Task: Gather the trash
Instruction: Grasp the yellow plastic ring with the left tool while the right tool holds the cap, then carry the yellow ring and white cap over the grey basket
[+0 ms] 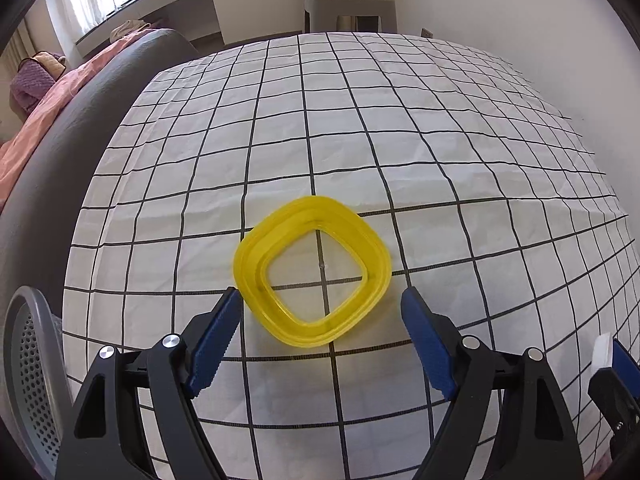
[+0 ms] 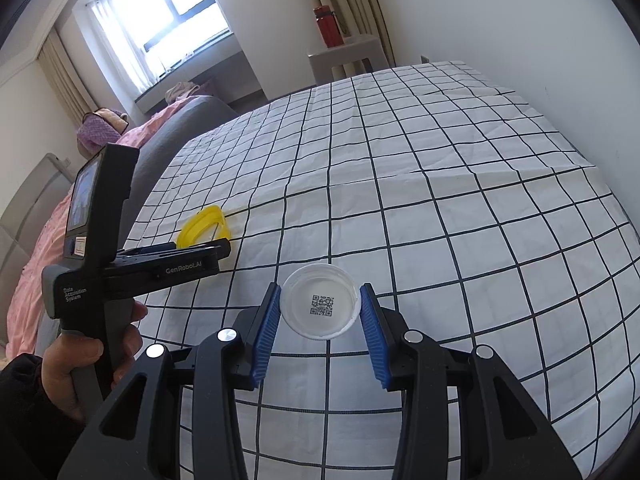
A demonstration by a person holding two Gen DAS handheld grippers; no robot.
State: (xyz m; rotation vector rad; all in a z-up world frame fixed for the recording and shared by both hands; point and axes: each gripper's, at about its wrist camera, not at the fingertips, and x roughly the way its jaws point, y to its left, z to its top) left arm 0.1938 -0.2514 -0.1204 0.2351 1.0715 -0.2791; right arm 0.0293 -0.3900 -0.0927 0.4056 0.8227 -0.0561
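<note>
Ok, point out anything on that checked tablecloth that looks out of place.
Two bits of litter. A yellow rounded-square plastic ring lies flat between the open left gripper fingers. A white round plastic lid, QR code inside, sits upturned, pinched in the right gripper. The cloth is creased, unspilled.

Red bottle (image 2: 329, 27) on grey stool (image 2: 347, 58)

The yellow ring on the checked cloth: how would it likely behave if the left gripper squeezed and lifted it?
The yellow ring looks like thin, translucent plastic with an open middle, so it is probably very light and may flex under a squeeze. Its stepped, glossy wall could slip against the left gripper, whose jaws stand open. Lying flat on the checked cloth, it seems unlikely to roll.
</note>
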